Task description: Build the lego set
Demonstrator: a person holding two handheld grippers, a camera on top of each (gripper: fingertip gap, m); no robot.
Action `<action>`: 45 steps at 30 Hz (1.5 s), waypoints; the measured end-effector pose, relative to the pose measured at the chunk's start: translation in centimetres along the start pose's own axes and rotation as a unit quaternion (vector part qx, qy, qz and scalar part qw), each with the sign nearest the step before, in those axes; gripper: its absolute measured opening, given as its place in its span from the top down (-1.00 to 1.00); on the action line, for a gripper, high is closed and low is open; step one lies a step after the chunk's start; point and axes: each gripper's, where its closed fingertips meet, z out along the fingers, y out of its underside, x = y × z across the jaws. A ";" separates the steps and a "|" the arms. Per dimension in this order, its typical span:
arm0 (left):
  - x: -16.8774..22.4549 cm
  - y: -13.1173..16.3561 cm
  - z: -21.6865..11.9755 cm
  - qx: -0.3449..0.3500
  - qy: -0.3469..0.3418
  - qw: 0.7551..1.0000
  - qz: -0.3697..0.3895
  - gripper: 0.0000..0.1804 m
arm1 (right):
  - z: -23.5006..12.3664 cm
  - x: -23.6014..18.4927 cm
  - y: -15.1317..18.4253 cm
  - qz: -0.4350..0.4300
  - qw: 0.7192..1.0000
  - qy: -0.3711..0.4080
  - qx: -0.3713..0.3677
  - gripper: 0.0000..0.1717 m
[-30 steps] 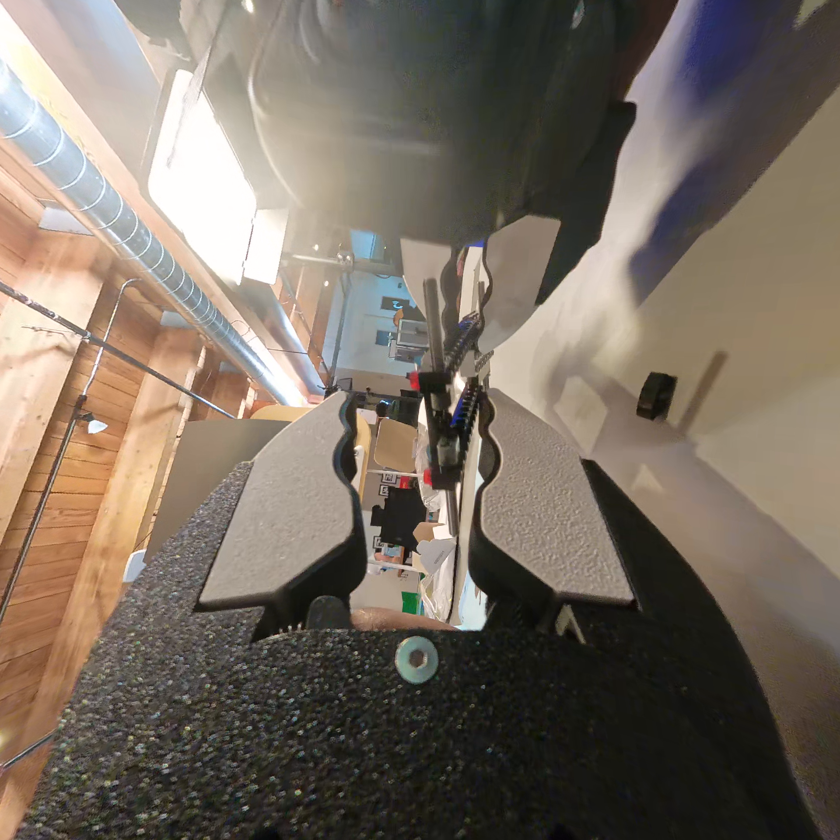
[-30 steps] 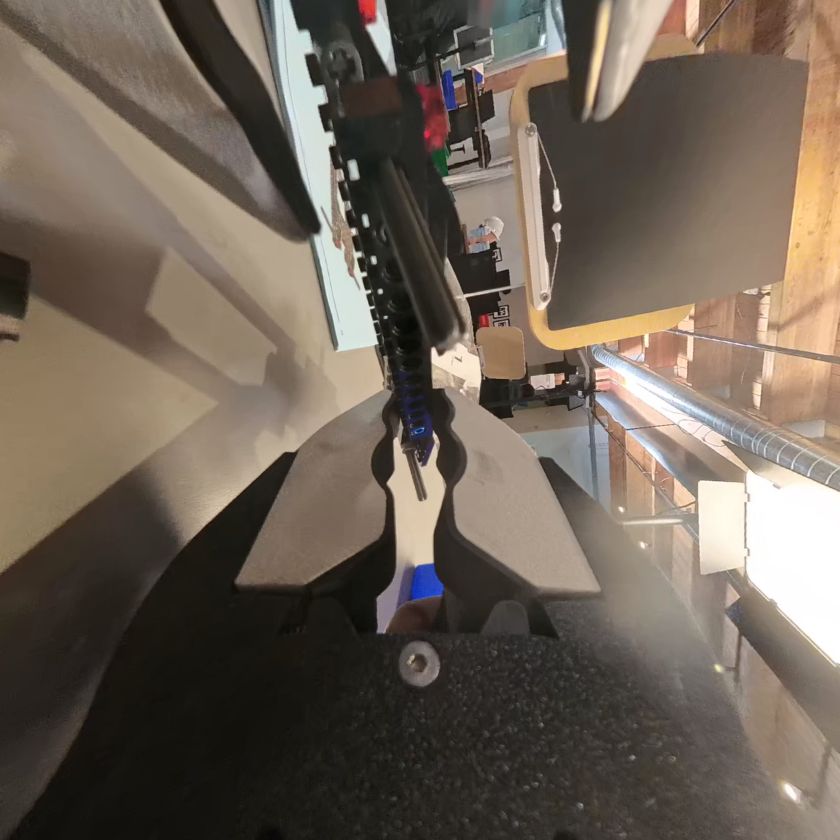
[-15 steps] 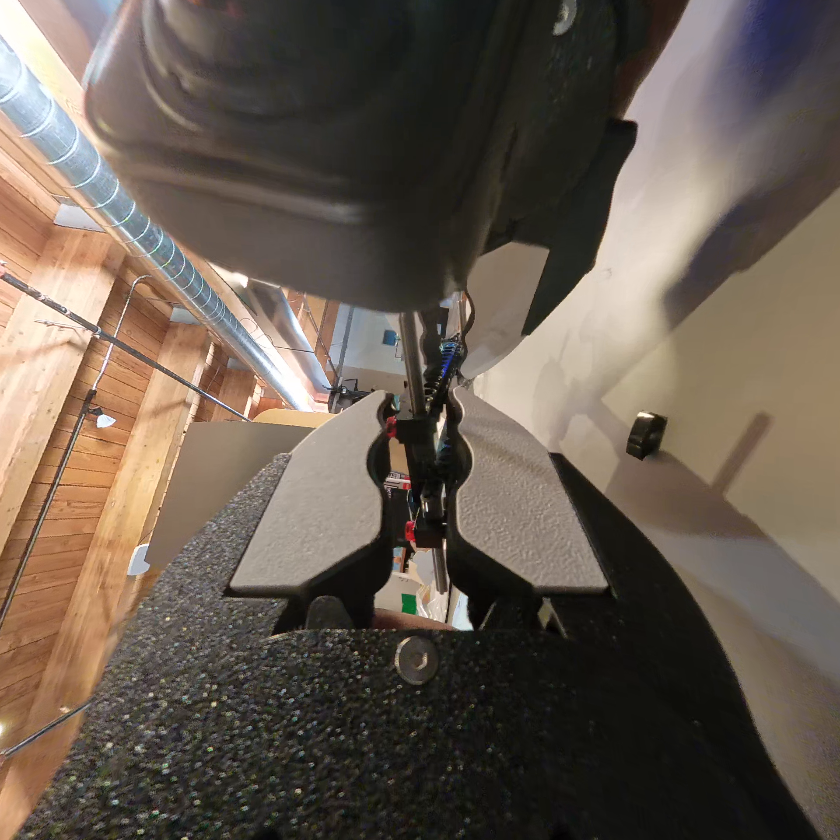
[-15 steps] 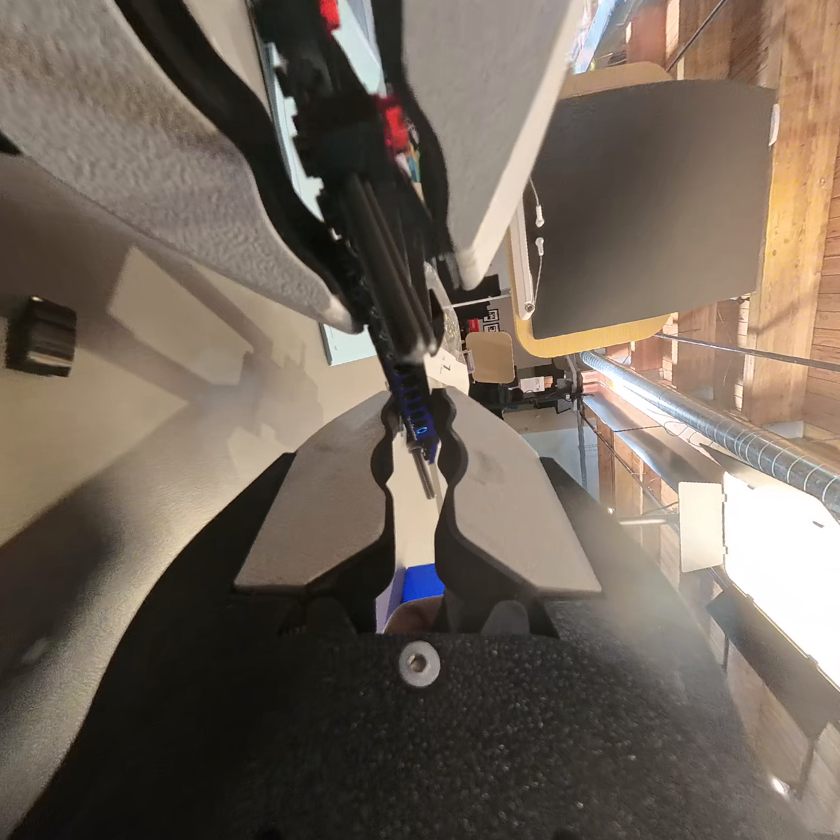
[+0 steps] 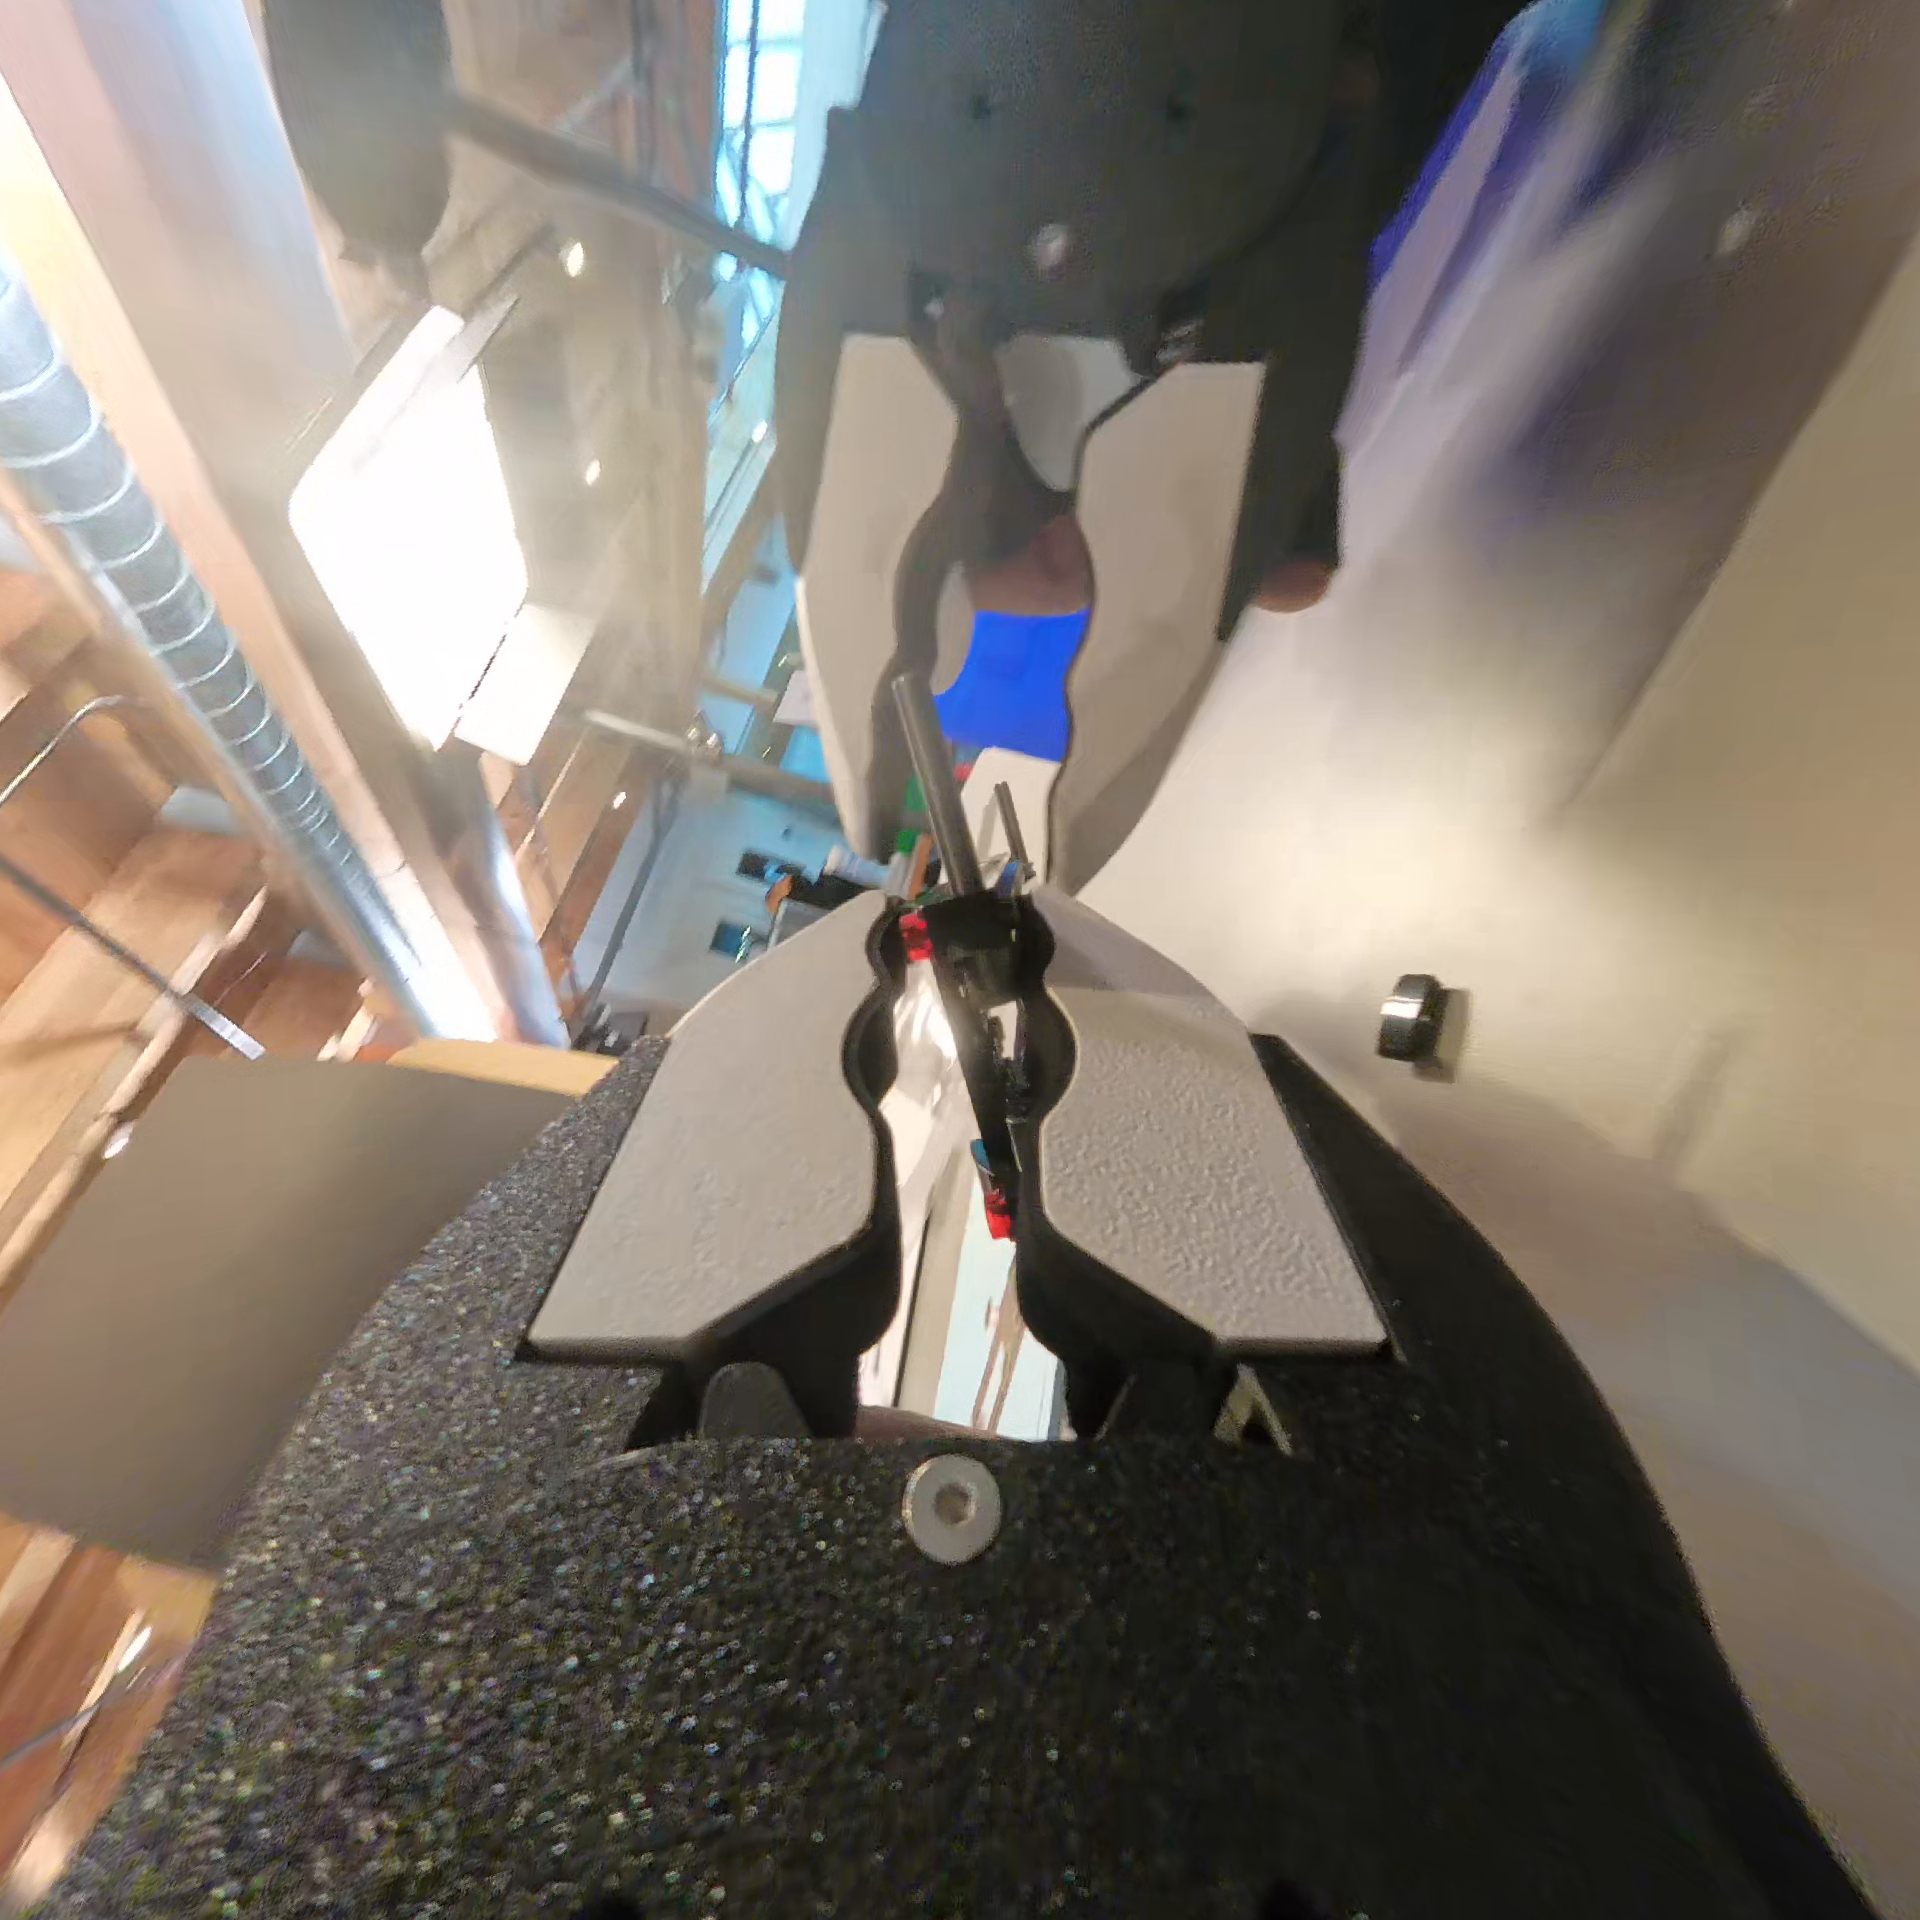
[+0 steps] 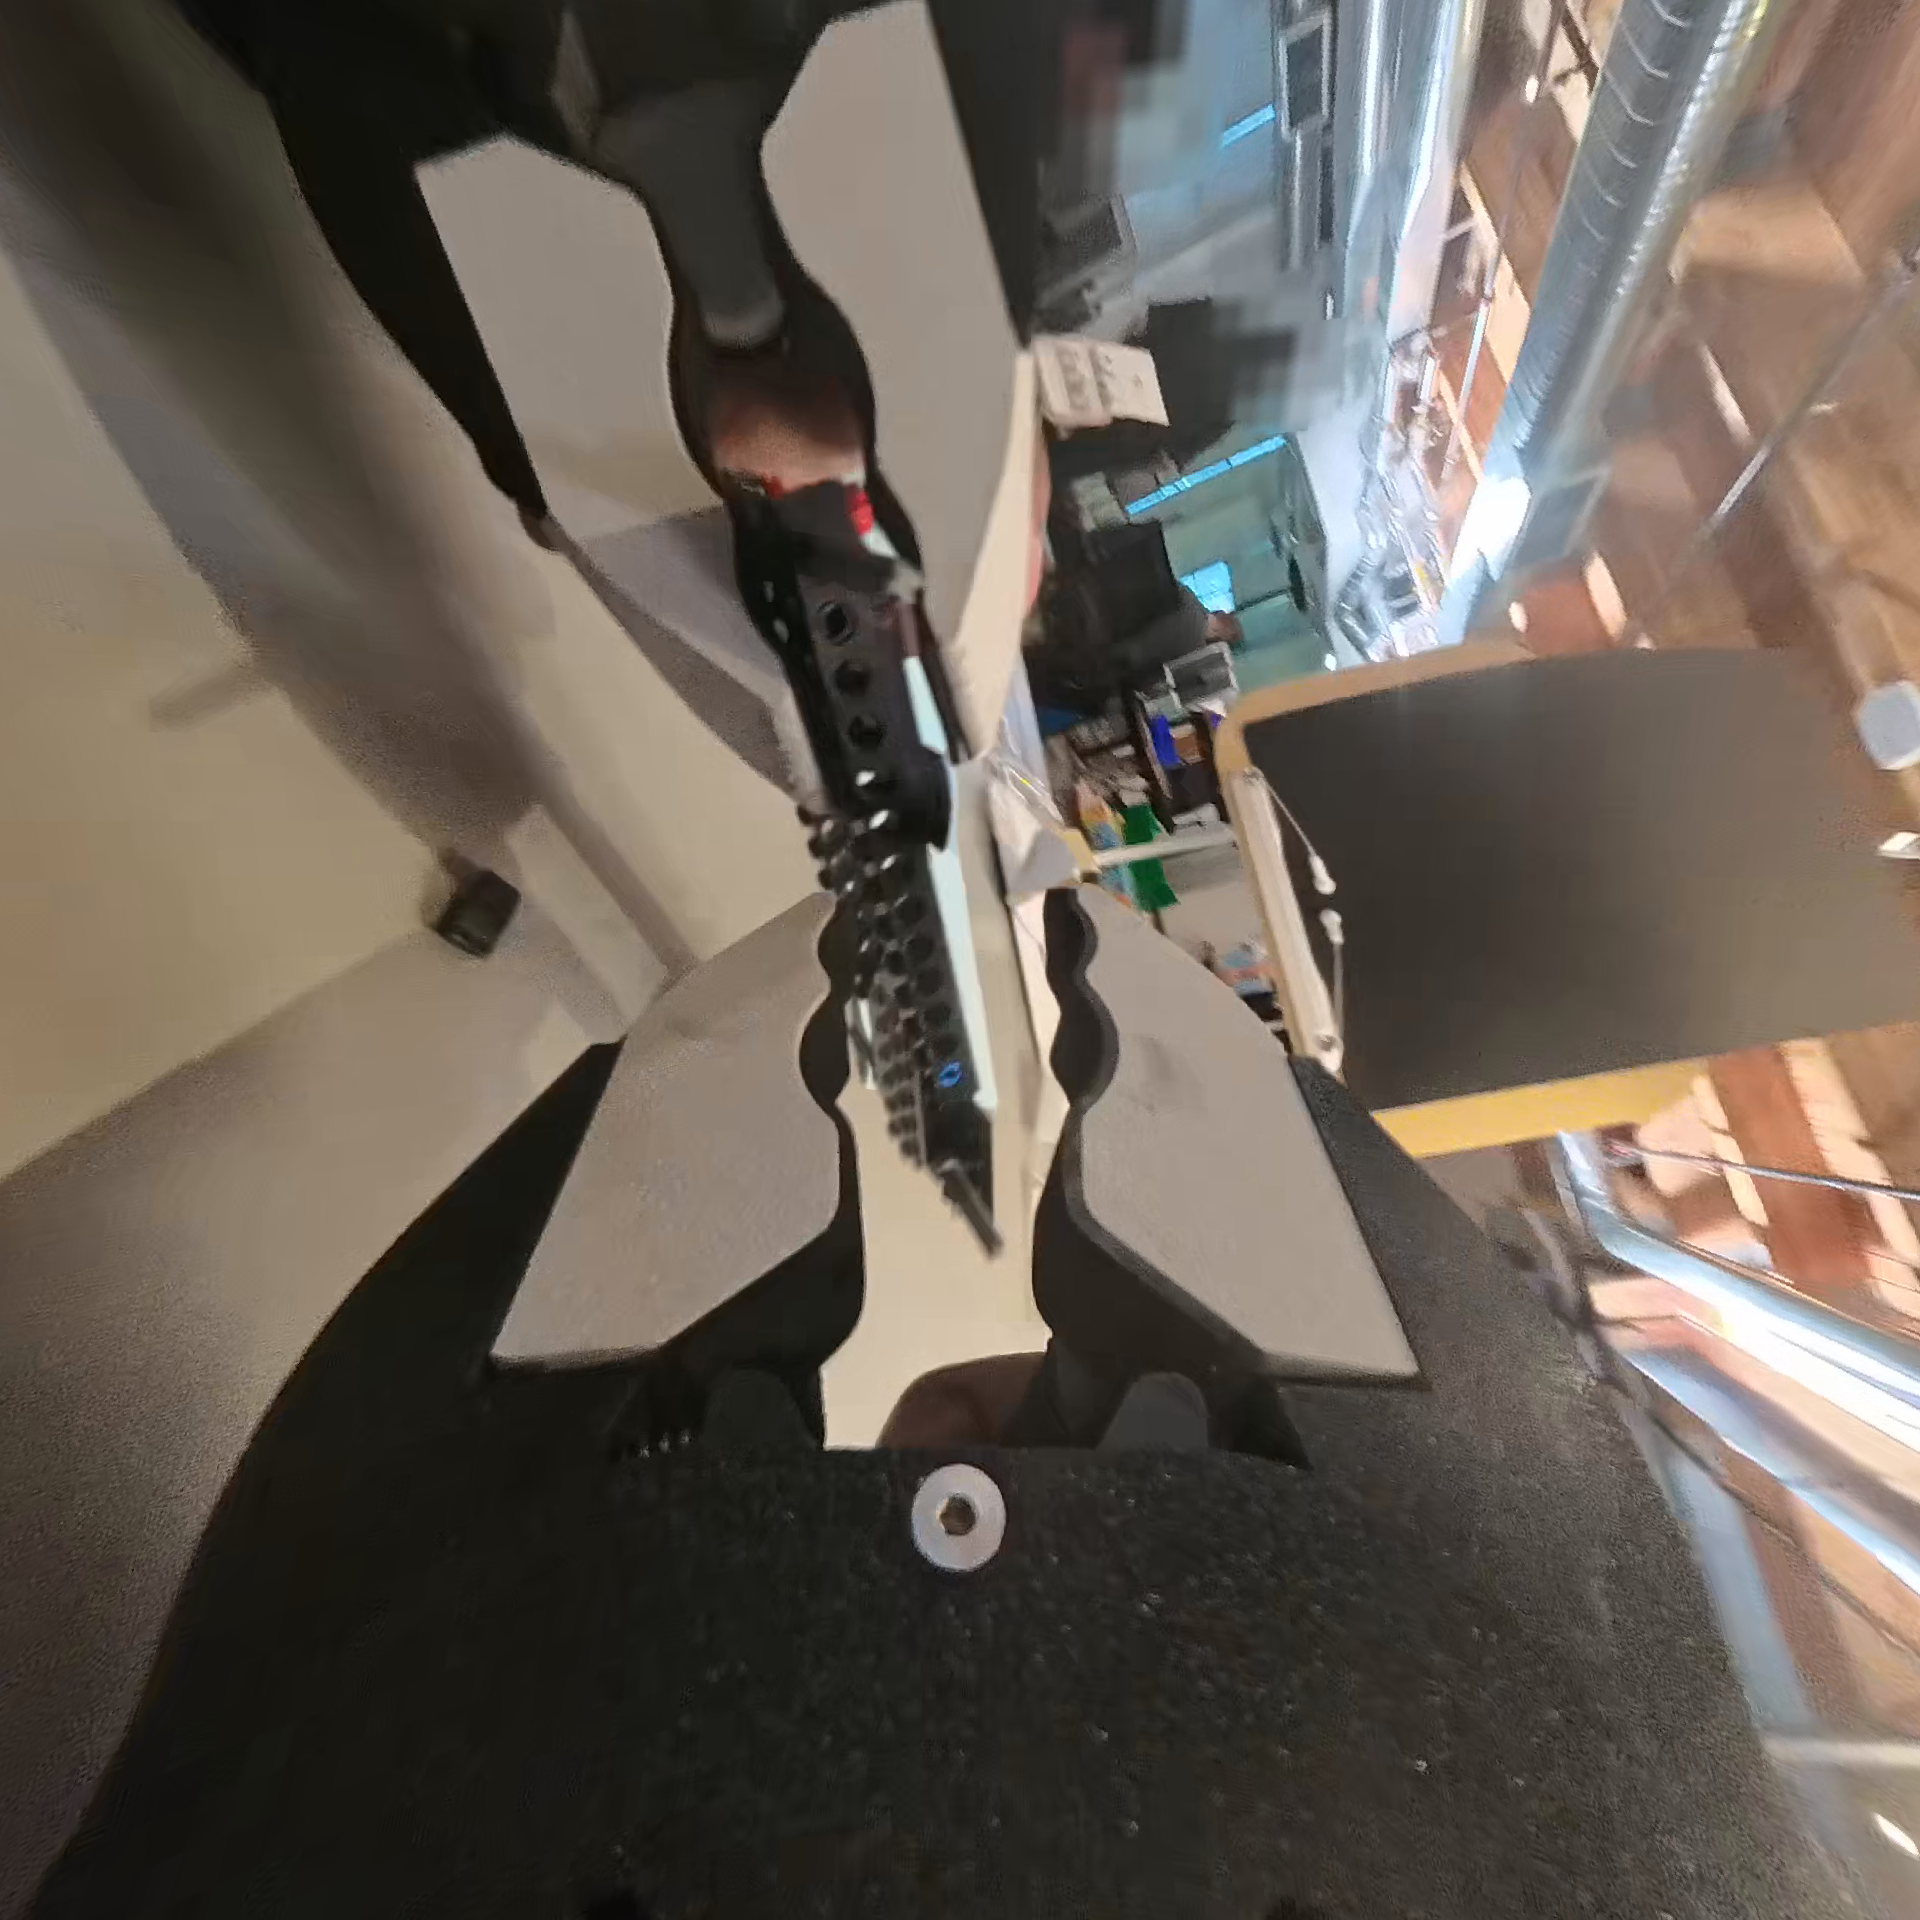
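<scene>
assembly: black perforated-beam assembly point(image 6: 883, 935) with dark axle rods, red pins at one end, a blue pin near the other. Held up in the air between the two claws, off any worktop.
left claw: left claw point(image 5: 961, 925) narrow, tips clamped on the red-pin end of the assembly point(image 5: 971, 940). Both pads press on the black block. One dark rod point(image 5: 935, 779) sticks out past the tips toward the other claw, a thinner one beside it.
left claw, cross-check: in the right wrist view the left claw point(image 6: 821, 499) sits at the top, fingers closed around the red-pin end.
right claw: right claw point(image 6: 940, 904) parted, medium gap. Beam's blue-pin end runs between the fingers, close along the left finger point(image 6: 727, 1091), clear gap to the right finger point(image 6: 1174, 1122). Contact with the left finger: cannot tell, blurred. Not clamped.
right claw, cross-check: in the left wrist view the right claw point(image 5: 982, 748) faces in from the top, fingers apart, rod tip reaching into the gap, blue cloth showing through.
worktop: pale worktop point(image 5: 1558, 935) fills one side of both views, turned on edge by the camera tilt.
on worktop: small black knob-like part point(image 5: 1408, 1016) lying well apart from the claws, away from the edges in view.
background: wooden walls, silver duct point(image 5: 156, 582), bright light panel point(image 5: 410, 566), dark board with wooden rim point(image 6: 1558, 862).
</scene>
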 end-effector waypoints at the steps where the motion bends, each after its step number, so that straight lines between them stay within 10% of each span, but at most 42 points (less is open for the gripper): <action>1: 0.2 -0.3 -0.3 0.013 0.011 1.000 -0.003 0.78 | -0.2 0.0 -0.4 0.014 1.000 -0.014 0.015 0.59; 45: 1.2 -3.0 -1.8 0.085 0.094 0.982 -0.142 0.74 | -1.5 -1.9 -3.2 0.063 0.987 -0.130 0.064 0.83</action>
